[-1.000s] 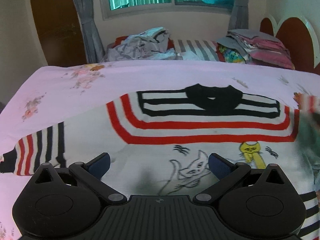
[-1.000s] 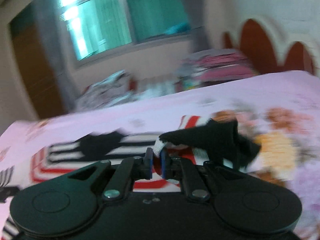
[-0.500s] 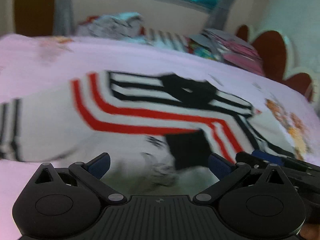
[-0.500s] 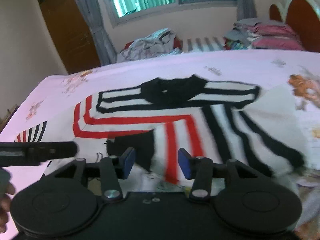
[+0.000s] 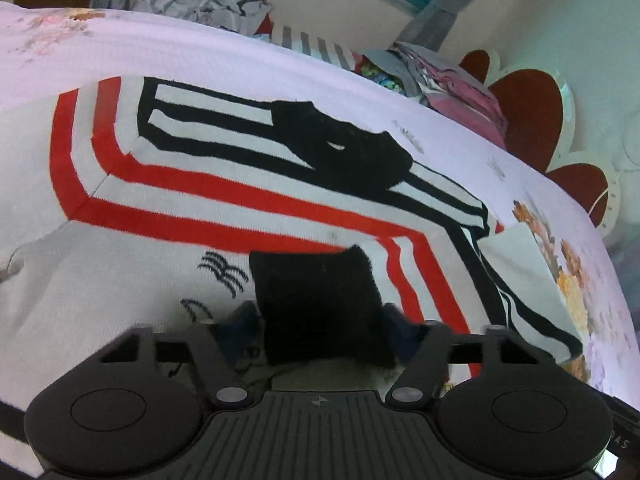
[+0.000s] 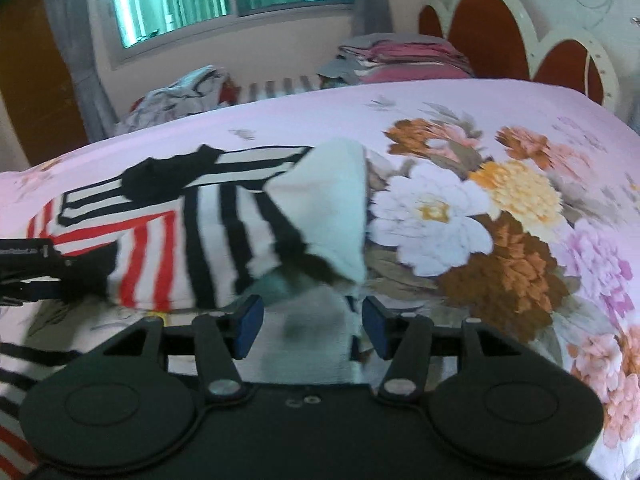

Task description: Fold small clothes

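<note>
**Pink bedsheet, striped sweater, one sleeve already in**

Pink floral bedsheet [image 6: 460, 112] fills both views, and spread across it lies the small sweater [image 5: 200, 208], white with red and black bands and a black collar [image 5: 344, 152]. On its right side the sleeve [image 6: 224, 236] is folded across the chest, its black cuff [image 5: 320, 304] resting near the middle of the body. That looks like the first fold done; the other sleeve and the fold of the body appear to remain.

Further back, a loose heap of clothes [image 6: 188, 96] and a folded stack [image 6: 404, 56] sit by the headboard.

Now the tools. Left gripper [image 5: 320, 320] hangs low over the cuff, jaws spread wide either side of it, clamping nothing. Right gripper [image 6: 312, 324] hovers at the sweater's right edge, jaws also wide apart, with white fabric lying between them but not pinched.
</note>
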{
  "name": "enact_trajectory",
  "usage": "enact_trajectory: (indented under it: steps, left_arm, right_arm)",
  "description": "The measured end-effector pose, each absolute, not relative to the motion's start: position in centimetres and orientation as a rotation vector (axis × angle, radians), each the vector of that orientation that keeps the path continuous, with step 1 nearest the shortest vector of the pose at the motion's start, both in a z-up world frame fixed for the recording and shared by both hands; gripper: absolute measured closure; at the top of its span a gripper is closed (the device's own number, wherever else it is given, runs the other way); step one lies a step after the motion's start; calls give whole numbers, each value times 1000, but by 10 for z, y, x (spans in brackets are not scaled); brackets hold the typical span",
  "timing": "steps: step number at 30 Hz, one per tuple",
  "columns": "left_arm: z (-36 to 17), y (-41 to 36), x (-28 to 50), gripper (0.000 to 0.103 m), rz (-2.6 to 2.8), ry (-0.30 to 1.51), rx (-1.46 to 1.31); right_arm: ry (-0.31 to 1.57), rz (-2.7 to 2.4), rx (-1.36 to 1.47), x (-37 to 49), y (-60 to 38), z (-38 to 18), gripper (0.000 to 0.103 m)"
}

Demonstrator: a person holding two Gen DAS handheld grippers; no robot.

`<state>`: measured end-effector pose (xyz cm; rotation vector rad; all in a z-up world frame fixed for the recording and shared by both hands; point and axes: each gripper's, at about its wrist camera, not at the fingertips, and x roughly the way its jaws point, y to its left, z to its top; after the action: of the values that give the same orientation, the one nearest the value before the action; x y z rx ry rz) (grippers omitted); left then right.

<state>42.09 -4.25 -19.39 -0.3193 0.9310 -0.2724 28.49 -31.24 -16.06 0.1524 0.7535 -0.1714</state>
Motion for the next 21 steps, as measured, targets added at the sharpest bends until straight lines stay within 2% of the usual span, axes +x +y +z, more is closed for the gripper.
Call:
enact_trajectory:
  steps: [2,3,8,11,14,15,16,20,21]
  left_arm:
    - [-194,-40,424,83,-296,933,-350]
    - [-195,-39,425,89,-300,941,-360]
    - [-176,-29,424,92,-325,889,-400]
    - [-158,-14,425,93,-314,827,-424]
    - [-147,10,429,93,-260,769,-406]
    - [-148,18,431,93,-240,770,-401]
    - [-152,27,433,101,-211,780,-399]
    - [-179,36,441,101,-158,840,-353]
    - [-186,32,442,101,-154,855,-333]
  right_arm:
    - [760,-180,166,287,-317,-165,49]
    - [763,-186,169,290,-318,-168,50]
    - [780,-196,178,302,-323,-176,52]
    - [786,-192,175,308,-323,-178,67]
    - [788,-199,214,315,-327,-177,68]
    - [788,-197,219,316,-327,-177,69]
    - [788,-194,215,318,-325,-176,69]
    - [795,-190,195,321,-322,-177,72]
    - [794,-193,194,320,-322,-177,78]
